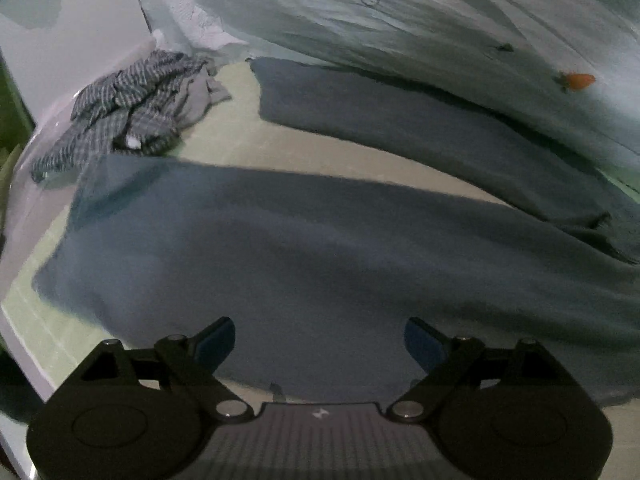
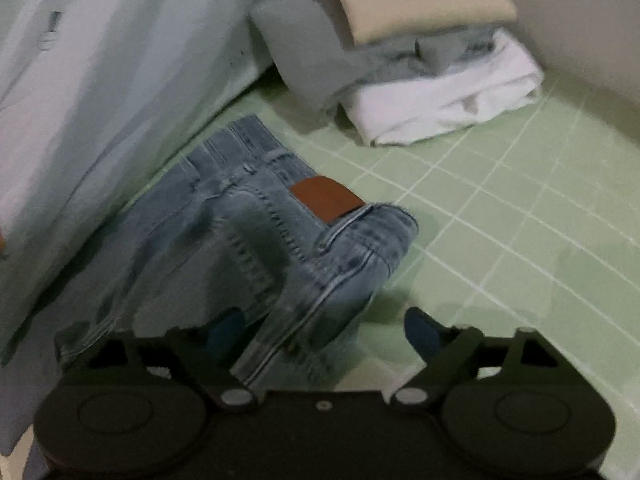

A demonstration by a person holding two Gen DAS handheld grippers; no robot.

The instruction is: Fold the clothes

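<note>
In the left wrist view a pair of blue jeans lies spread on the green mat, one leg (image 1: 320, 264) right in front of me and the other leg (image 1: 420, 132) behind it. My left gripper (image 1: 320, 344) is open and empty just above the near leg. In the right wrist view the waist end of the jeans (image 2: 260, 232), with a brown leather patch (image 2: 326, 198), lies bunched on the mat (image 2: 500, 220). My right gripper (image 2: 324, 336) is open, with the waistband fabric between its spread fingers.
A crumpled checked shirt (image 1: 128, 112) lies at the back left. A pale sheet (image 1: 400, 20) hangs behind the jeans and also shows in the right wrist view (image 2: 100, 100). A stack of folded clothes (image 2: 420, 60) sits at the mat's far side.
</note>
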